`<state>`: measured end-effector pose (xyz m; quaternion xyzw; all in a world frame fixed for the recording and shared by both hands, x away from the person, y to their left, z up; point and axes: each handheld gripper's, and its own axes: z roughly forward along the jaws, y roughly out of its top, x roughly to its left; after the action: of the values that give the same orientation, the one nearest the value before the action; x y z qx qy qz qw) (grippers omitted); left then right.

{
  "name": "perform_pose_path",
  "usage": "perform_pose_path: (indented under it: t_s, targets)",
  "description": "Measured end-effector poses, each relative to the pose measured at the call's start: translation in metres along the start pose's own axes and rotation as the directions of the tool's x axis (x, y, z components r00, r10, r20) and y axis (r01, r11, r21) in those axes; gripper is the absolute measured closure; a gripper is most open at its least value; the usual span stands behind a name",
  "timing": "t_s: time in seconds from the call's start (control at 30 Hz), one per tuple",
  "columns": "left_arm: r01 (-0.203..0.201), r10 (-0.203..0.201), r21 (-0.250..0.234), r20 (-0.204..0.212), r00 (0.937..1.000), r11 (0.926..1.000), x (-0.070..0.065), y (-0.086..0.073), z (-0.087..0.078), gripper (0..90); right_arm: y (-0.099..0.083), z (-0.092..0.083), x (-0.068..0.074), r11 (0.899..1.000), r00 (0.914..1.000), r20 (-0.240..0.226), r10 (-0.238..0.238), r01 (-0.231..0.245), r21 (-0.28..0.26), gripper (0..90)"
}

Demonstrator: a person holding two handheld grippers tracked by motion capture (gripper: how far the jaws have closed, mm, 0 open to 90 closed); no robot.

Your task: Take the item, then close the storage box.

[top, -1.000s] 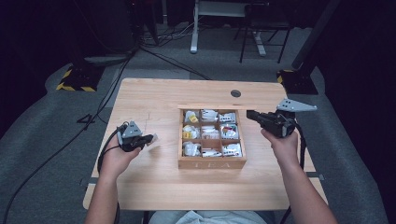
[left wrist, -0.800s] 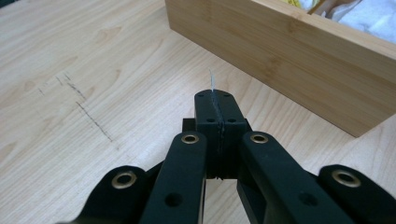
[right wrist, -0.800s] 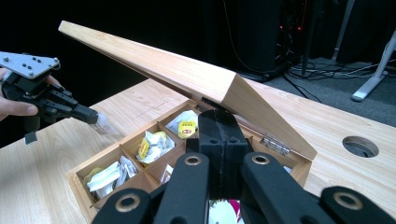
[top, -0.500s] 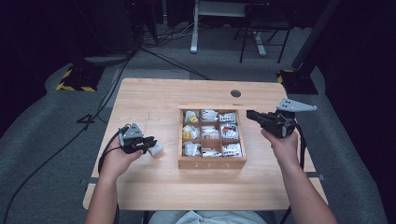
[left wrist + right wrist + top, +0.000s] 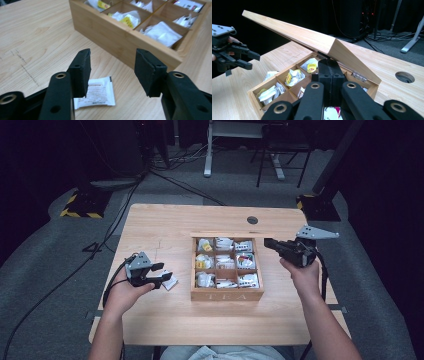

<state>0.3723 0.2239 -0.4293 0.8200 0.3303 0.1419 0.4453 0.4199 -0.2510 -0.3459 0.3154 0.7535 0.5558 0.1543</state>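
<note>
Left gripper [image 5: 112, 72]: jaws apart, just been opening, with the sachet [image 5: 96, 93] lying free on the desk [image 5: 37, 37] beside the box [image 5: 117, 37]. Right gripper [image 5: 329, 72]: closed, propping the lid [image 5: 307, 40].

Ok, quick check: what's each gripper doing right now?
Left gripper: open, jaws just been opening; the white sachet lies on the table under them, released.
Right gripper: shut, propping the tea box lid open.
</note>
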Motion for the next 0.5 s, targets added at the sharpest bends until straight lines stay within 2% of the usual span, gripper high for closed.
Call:
perform_pose_path:
  t_s: [0.13, 0.33, 0.47, 0.5]
  targets:
    - [-0.002, 0.002, -0.007, 0.007, 1.0, 1.0, -0.006, 0.002, -0.004, 43.0, 0.0, 0.0, 0.0, 1.0, 1.0, -0.001, 0.004, -0.004, 0.001, 89.9]
    - [-0.029, 0.029, 0.026, -0.002, 0.9996, 0.9993, -0.017, 0.0, -0.012, 38.3, -0.001, -0.001, 0.001, 1.0, 1.0, -0.004, 0.005, -0.005, 0.016, 89.9]
    - [-0.017, 0.017, 0.036, -0.012, 0.9998, 0.9992, -0.016, -0.007, -0.015, 37.4, -0.001, -0.002, 0.002, 1.0, 1.0, -0.001, 0.007, -0.007, 0.03, 89.9]
    - [0.003, -0.002, 0.043, -0.024, 0.9997, 0.9991, -0.013, -0.014, -0.016, 36.4, -0.001, -0.002, 0.003, 0.999, 1.0, 0.0, 0.01, -0.01, 0.033, 89.9]
